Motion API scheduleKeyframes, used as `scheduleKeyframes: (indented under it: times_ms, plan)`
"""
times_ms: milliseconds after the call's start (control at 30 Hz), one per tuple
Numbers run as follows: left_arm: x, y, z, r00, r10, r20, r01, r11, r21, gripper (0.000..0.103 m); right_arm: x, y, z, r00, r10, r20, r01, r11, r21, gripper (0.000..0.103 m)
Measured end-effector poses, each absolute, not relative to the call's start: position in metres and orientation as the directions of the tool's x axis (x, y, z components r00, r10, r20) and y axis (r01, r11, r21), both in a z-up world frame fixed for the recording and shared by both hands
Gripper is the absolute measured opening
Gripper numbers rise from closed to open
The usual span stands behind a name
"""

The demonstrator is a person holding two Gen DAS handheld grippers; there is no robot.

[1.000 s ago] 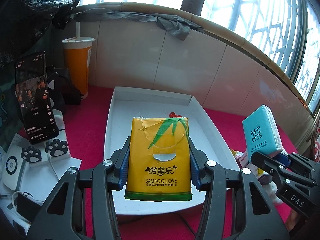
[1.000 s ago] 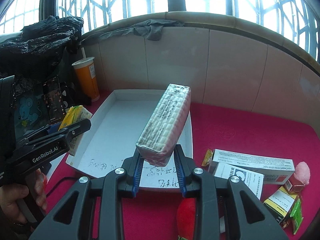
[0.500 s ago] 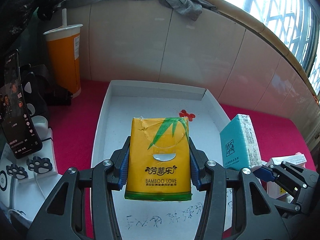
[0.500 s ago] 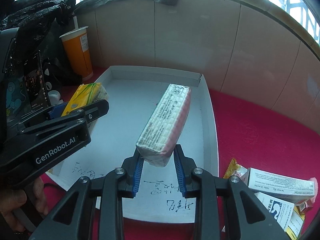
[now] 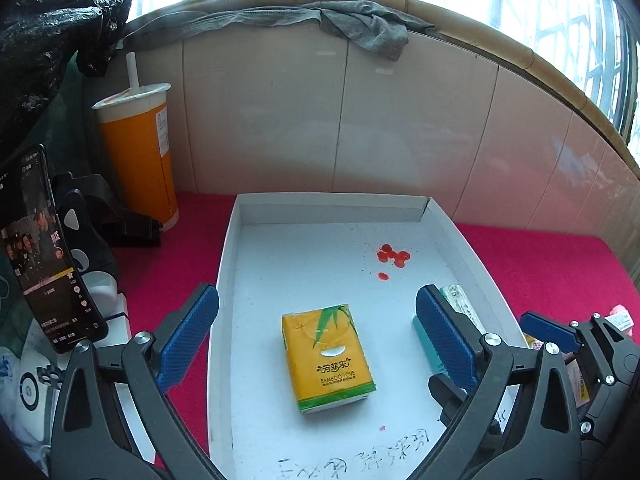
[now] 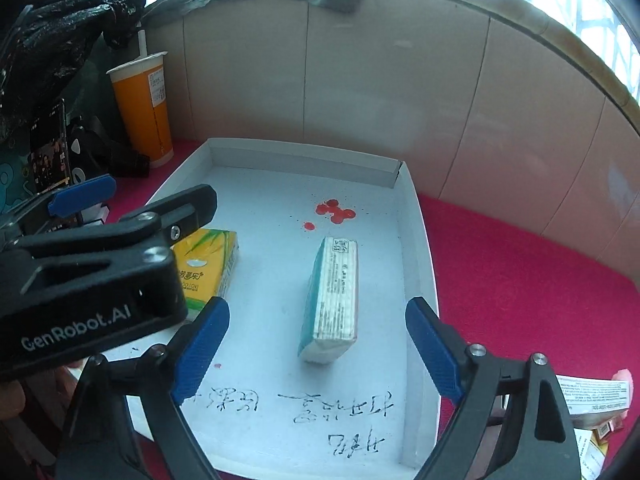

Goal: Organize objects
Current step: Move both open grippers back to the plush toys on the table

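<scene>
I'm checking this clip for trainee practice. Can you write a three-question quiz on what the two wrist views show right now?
1. True or false: the yellow tissue pack lies flat inside the white tray.
2. Which thing rests on its narrow side in the tray? A) the teal tissue pack B) the orange cup C) the phone
3. Fill in: the left claw and the right claw are both ____, each with a pack between its jaws but untouched.

Key: 1 true; 2 A; 3 open. Both claws' jaws have just been opening.
</scene>
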State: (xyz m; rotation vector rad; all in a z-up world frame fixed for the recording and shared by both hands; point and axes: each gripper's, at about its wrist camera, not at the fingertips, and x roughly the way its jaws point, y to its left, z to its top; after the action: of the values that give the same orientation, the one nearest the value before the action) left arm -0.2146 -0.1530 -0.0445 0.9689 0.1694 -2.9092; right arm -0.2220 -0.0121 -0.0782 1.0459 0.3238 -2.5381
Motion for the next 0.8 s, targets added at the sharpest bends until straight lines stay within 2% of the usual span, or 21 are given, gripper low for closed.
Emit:
scheduleKeyframes:
  times_ms: [233, 300, 567, 800]
  plan:
    - [-0.195, -0.152, -0.031, -0.831, -0.031, -0.555, 0.103, -0.990, -0.098, 0.100, -0.194, -0.005, -0.071, -0.696, -0.245, -0.675, 0.420, -0.901, -0.106, 0.093]
    - [-0.188, -0.152, -0.026, -0.839, -0.035, -0.544, 0.107, -0.989, -0.100, 0.100, -0.183, -0.003, -0.067, -0.712, -0.254, -0.655, 0.425, -0.898, -0.114, 0.103]
    - [-0.163, -0.151, -0.021, -0.854, -0.026, -0.520, 0.106, -0.987, -0.125, 0.100, -0.146, 0.008, -0.056, -0.754, -0.281, -0.594, 0.436, -0.890, -0.132, 0.103]
    - [-0.139, -0.145, -0.019, -0.866, 0.002, -0.500, 0.087, -0.984, -0.155, 0.100, -0.118, 0.037, -0.042, -0.764, -0.357, -0.538, 0.440, -0.898, -0.029, 0.103]
